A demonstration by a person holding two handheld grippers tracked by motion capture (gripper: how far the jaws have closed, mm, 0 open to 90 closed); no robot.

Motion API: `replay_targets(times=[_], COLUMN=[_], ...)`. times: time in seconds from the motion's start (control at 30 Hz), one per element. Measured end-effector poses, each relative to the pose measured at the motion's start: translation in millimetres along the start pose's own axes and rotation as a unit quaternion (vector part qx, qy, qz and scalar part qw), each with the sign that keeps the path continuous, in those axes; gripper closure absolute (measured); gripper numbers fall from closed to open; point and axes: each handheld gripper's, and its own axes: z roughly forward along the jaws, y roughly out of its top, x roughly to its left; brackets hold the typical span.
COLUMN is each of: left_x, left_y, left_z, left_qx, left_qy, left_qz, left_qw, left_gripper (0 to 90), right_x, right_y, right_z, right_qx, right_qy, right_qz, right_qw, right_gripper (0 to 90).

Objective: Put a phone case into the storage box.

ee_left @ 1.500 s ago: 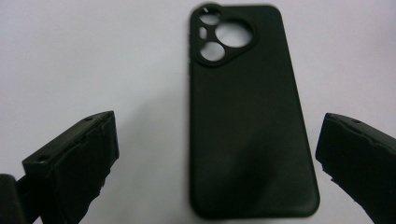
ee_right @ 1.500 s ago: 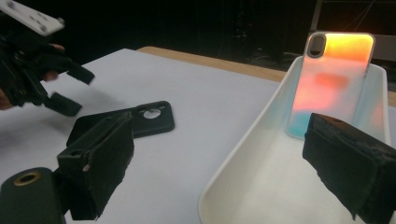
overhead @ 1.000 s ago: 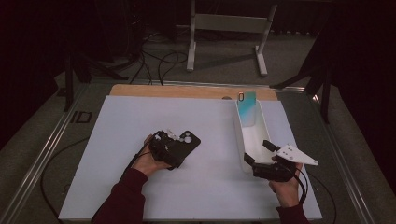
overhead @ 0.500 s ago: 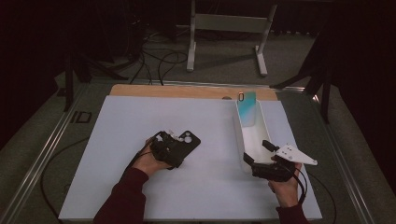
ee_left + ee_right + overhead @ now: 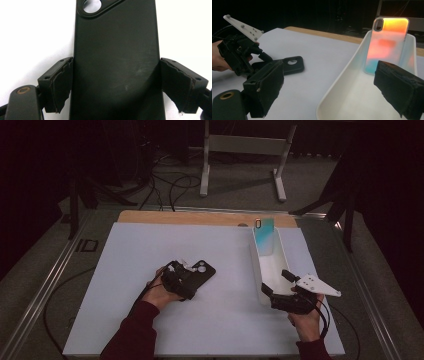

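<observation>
A: Black phone case (image 5: 198, 274) lies flat on the white bench (image 5: 125, 320), mid-left, in the high view. Left tongs (image 5: 192, 282) sit over its near end; their jaws have just been closing w/ the case between them. Right tongs (image 5: 272, 285) straddle the near end wall of the white tray (image 5: 256, 265), which runs along the bench's right edge.

B: Left gripper view?

A: Case (image 5: 116, 60) fills the gap btwn both pads (image 5: 61, 85); they meet its long edges, so clenched on it, I'd say. Case is flat on the bench, not lifted.

B: Right gripper view?

A: Right tongs (image 5: 337, 87) released, nothing gripped, the tray's near wall (image 5: 329, 100) btwn the jaws. Iridescent case (image 5: 387, 42) already leans upright at the tray's far end.

B: Progress?

A: Prob. halfway: one case in, the black one gripped but not moved over yet.
</observation>
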Motion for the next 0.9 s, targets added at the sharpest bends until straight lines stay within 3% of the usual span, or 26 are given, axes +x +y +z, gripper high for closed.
replay_targets(times=[0.2,0.57,0.9], left_x=[-0.2,-1.1,-5.6], left_y=[0.7,2.6,5.0], left_z=[-6.0,-28.8,-41.0], left_qx=[-0.015,-0.064,-0.088], left_qy=[0.006,0.021,0.025], left_qz=[-0.001,-0.006,0.005], left_qw=[0.9999,0.9977,0.9958], left_gripper=[15.7,15.6,15.5], right_x=[-1.2,-0.4,-0.5], right_y=[1.1,3.6,4.7], right_z=[-1.0,-1.2,-0.1], right_qx=[-0.004,-0.003,0.002], right_qy=[-0.001,-0.001,0.002], right_qz=[0.003,0.006,0.012], right_qw=[1.0,1.0,0.9999], right_gripper=[8.7,8.7,8.7])
